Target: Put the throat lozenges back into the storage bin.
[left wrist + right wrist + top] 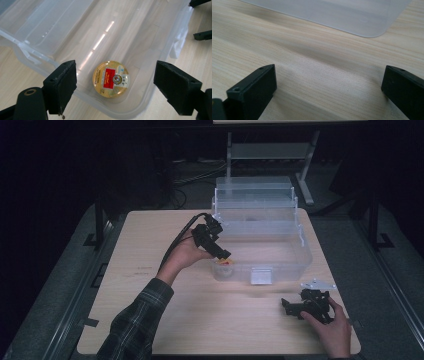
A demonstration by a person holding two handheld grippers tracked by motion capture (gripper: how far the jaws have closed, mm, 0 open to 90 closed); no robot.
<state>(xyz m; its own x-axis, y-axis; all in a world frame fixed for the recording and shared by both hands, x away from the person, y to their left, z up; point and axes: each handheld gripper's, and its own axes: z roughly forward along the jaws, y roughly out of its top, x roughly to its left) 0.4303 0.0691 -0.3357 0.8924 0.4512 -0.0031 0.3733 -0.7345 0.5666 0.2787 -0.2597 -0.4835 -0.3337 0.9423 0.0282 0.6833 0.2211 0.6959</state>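
A clear plastic box (pixel 300 251) stands open at the back middle of the table, its lid tipped up behind it. A small round gold tin (pixel 111 78) with a red label lies flat in the box's front left corner (pixel 224 263). My left gripper (pixel 223 254) hangs over that corner, pointing down, open, jaws wide on either side of the tin and above it (pixel 115 87). My right gripper (pixel 286 306) rests low at the table's front right, open, nothing between its jaws (pixel 327 90), pointing left over bare wood.
The wooden table (pixel 150 285) has a box wall (pixel 352 17) just ahead of the right gripper. A grey three-cornered plate (pixel 318 284) tops the right gripper. Dark floor and a metal stand (pixel 305 175) lie beyond the table.
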